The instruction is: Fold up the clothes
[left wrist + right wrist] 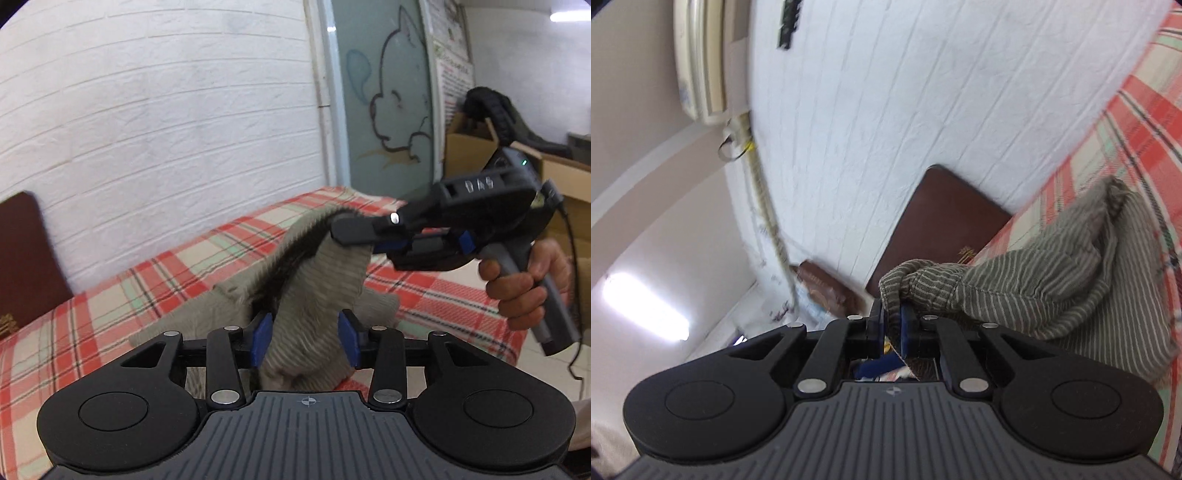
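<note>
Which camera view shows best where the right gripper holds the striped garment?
The right wrist view: the right gripper has its jaws shut on the hem of the striped garment. The left wrist view shows that gripper from the side, so the garment hides the pinch.

The left wrist view is aimed slightly downward along the left gripper (304, 341), close over the plaid bed (110, 295). The right wrist view is rolled and tilted upward. The striped garment (1052, 280), bed and white brick wall (147, 129) are shared.

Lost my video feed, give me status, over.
Right gripper shut on striped garment, lifting it. Left gripper open, cloth between pads. Plaid cover beneath, nothing blocking.
</note>
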{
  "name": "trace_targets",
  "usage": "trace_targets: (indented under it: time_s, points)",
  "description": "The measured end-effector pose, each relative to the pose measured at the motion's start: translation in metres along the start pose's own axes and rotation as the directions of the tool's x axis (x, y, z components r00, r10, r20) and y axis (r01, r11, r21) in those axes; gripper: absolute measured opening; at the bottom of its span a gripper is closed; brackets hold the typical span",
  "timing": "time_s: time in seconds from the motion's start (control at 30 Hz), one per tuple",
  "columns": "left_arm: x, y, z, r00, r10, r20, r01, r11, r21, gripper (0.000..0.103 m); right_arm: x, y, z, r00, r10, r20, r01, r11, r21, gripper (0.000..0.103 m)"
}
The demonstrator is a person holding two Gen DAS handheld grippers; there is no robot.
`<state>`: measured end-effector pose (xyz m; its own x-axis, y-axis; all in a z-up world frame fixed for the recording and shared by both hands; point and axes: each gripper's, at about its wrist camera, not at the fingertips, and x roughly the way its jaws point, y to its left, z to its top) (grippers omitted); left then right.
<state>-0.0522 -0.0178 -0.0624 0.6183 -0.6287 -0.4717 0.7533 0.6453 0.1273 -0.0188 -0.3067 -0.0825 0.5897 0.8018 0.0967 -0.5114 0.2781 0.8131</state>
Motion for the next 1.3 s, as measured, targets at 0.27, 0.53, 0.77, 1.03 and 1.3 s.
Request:
trace_targets:
  time_s: [0.27,0.53,0.77,1.03,1.3]
  points:
    - [0.034,-0.01,0.016,0.993,-0.099,-0.067,0.11,0.976,0.188,0.057,-0.006,0.004,0.019,0.997,0.01,-0.073,-0.016,0.996,-0.092,0.009]
    - [0.06,-0.011,0.017,0.988,-0.125,-0.086,0.138,0.974,0.181,0.057,-0.009,0.002,0.021,0.997,0.018,-0.081,-0.023,0.997,-0.073,0.009]
    - [0.064,0.005,0.019,0.994,-0.095,-0.06,0.099,0.992,0.076,0.001,-0.016,-0.005,0.015,0.997,-0.046,-0.054,0.043,0.998,-0.051,0.009]
    - [0.063,-0.023,0.013,0.996,0.087,-0.036,-0.079,0.981,0.177,0.0,-0.01,0.031,0.008,0.964,-0.265,-0.037,0.253,0.946,-0.204,0.029]
    - [0.072,-0.056,0.005,0.981,0.194,-0.004,-0.18,0.914,0.362,0.0,0.033,0.107,0.021,0.864,-0.499,-0.066,0.327,0.655,-0.681,0.049]
